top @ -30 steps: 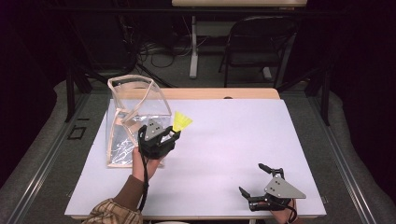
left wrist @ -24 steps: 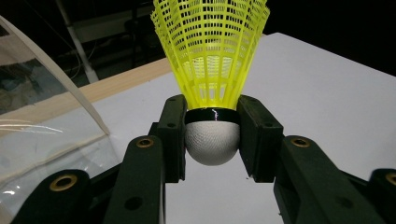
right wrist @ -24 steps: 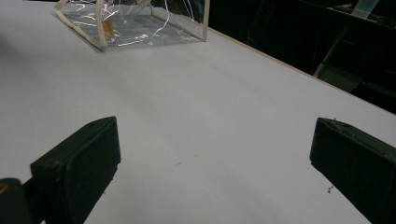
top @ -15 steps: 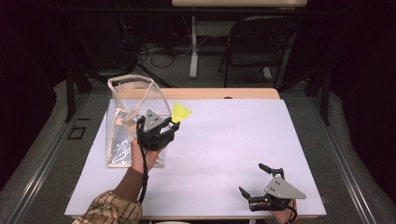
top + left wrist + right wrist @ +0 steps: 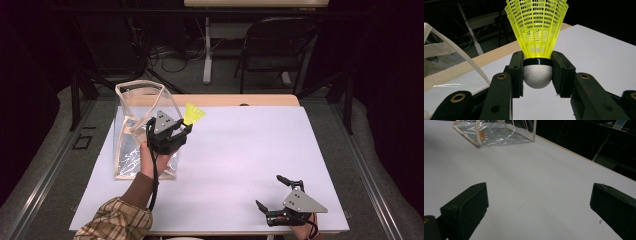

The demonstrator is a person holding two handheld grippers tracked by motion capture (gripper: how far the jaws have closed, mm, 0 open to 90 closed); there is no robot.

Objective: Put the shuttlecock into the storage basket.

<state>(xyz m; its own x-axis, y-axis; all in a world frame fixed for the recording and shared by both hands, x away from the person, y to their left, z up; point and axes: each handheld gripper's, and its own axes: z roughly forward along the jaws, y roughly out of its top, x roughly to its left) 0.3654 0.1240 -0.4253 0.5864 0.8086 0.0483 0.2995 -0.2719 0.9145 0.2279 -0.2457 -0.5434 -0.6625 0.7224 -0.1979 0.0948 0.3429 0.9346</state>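
Left gripper pinches yellow plastic mesh shuttlecock at white rounded cork base, jaws pressed on both sides. Since a second ago, shuttlecock has risen and drifted toward open mouth of clear plastic bag with beige trim, now just beside bag's right edge. Likely next: drop into bag. Right gripper stays parked well apart from bag, jaws spread, empty, on white table sheet.

A clear bag stands at the table's far left. Just right of it, the left gripper holds a shuttlecock above the tabletop. The right gripper sits near the near right corner, well apart.
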